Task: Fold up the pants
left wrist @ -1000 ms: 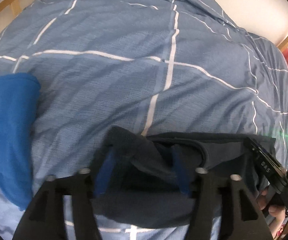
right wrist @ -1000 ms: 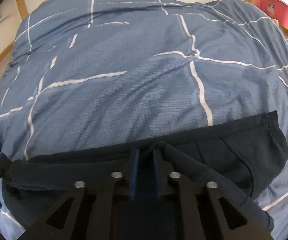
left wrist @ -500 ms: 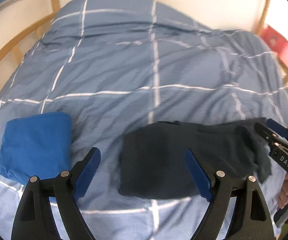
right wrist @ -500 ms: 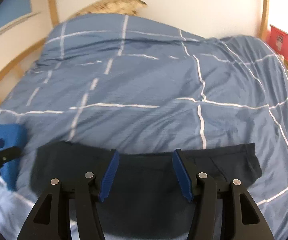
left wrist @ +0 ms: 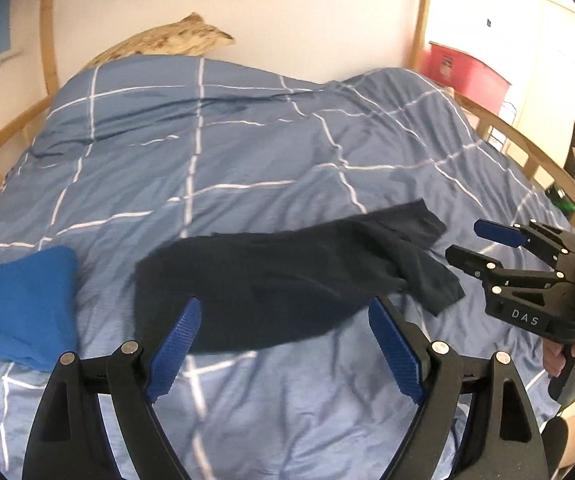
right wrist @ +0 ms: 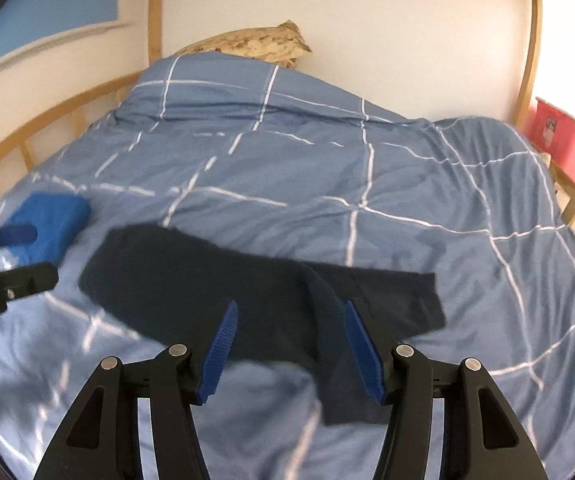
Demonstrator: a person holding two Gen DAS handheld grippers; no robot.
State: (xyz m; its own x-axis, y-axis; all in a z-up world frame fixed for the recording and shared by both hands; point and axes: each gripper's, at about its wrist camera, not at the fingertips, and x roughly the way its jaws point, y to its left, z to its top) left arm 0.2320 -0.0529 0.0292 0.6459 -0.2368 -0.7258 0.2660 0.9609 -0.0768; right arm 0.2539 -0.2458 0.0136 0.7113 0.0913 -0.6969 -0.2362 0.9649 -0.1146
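We see a duvet [left wrist: 247, 152] of mid blue crossed by thin white lines in a wide check. On the duvet lie dark navy pants [left wrist: 279, 280], plain and unpatterned, and left of them on the duvet a bright royal-blue folded cloth [left wrist: 27, 304]. At the duvet's far edge sits a pillow [right wrist: 255, 42] mottled tan and brown. Both grippers are black with blue ribbed pads [right wrist: 219, 344].
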